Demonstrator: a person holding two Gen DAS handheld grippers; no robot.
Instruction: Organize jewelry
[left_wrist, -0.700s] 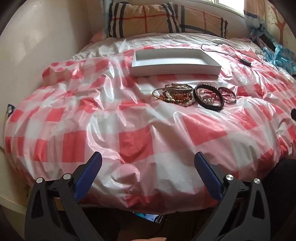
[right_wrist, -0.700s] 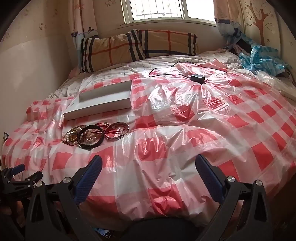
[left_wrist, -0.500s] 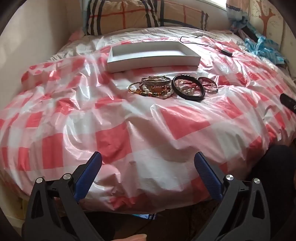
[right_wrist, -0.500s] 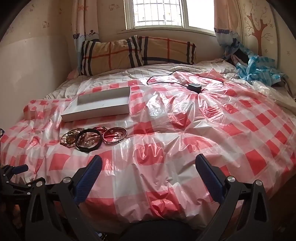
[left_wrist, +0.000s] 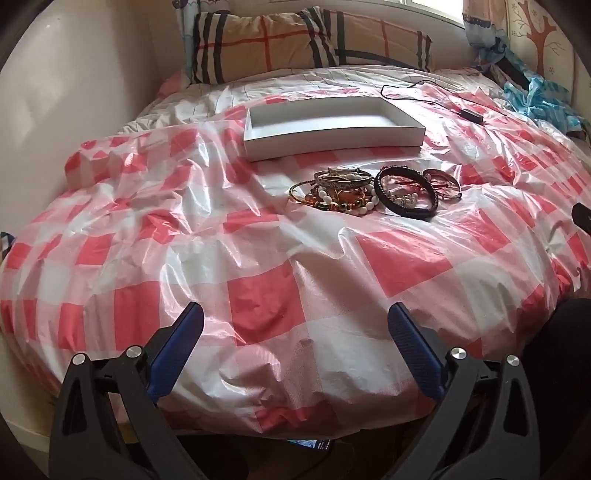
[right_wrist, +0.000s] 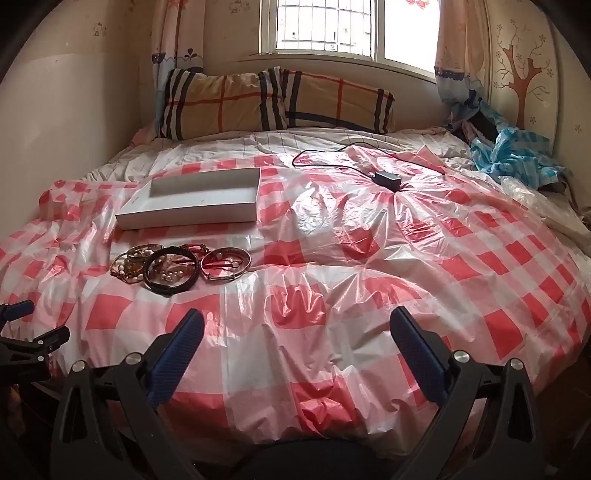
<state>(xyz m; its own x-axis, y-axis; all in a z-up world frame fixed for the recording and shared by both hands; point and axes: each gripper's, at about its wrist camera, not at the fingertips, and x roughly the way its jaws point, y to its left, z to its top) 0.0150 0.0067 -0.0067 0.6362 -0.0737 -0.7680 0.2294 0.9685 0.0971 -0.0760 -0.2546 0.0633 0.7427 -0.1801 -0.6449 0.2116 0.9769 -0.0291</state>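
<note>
Although both units stood wide open and empty, the left hand-held gripper (left_wrist: 295, 347) faced the bracelets (left_wrist: 373, 190) almost straight ahead, slightly right of its axis. From the right hand-held gripper (right_wrist: 293, 350) the same cluster lay well off to the left. The pile's long axis ran crosswise, just in front of the box (left_wrist: 332, 127) on the bed (left_wrist: 258, 280). Judged nearer: the left.

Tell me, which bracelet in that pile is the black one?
The thick black bangle, lying between the beaded gold bracelets and the thin pinkish-red bangle; it is the darkest, chunkiest ring there.
</note>
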